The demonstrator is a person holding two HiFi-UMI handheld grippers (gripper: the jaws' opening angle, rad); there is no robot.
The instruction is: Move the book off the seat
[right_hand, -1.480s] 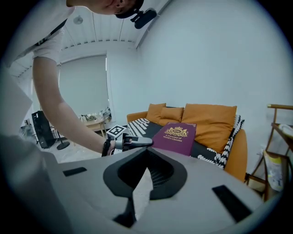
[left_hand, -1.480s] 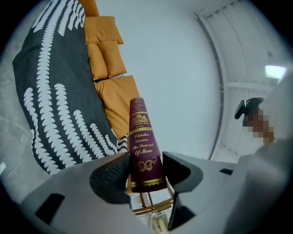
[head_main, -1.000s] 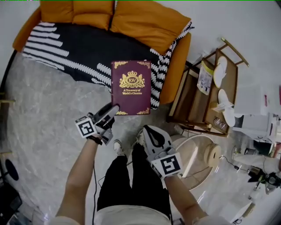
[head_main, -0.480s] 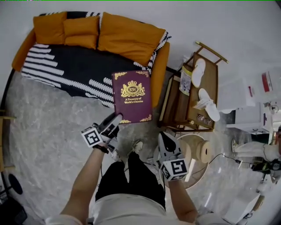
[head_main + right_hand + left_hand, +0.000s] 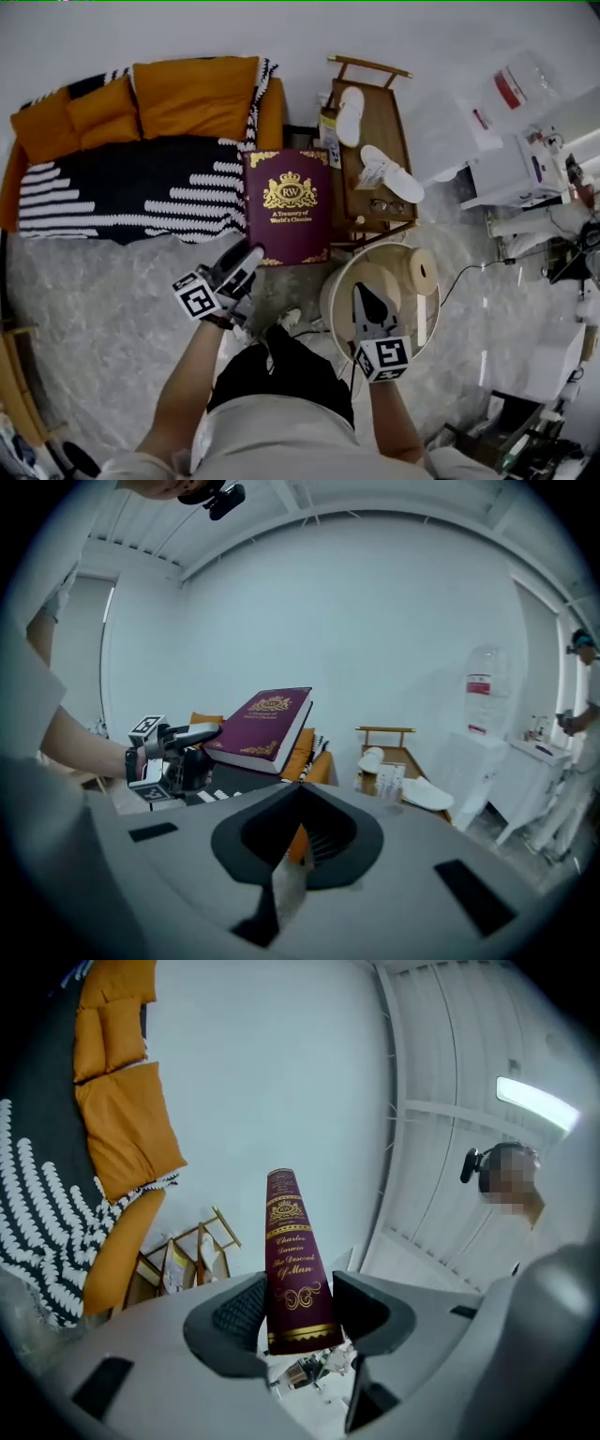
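Book (image 5: pixel 288 206), head view: clamped by its near edge in the left gripper (image 5: pixel 246 255), it has swung ahead past the sofa's (image 5: pixel 131 192) end. It looks off the seat but not yet set down. Left gripper view: jaws pinch the spine. Right gripper (image 5: pixel 363 298) view: jaws together, empty, book ahead-left.

The book (image 5: pixel 286 206) cover reads "RW" and "A Treasury of World's Classics"; its spine (image 5: pixel 292 1269) reads "Charles Darwin, The Descent of Man".

One book (image 5: pixel 289 204) is counted. Two tongs are counted: left tongs (image 5: pixel 249 253), right tongs (image 5: pixel 362 292). Three orange cushions (image 5: pixel 195 94) are counted. One sofa (image 5: pixel 272 111). Two white slippers (image 5: pixel 350 103) are counted. One wooden rack (image 5: pixel 375 127).
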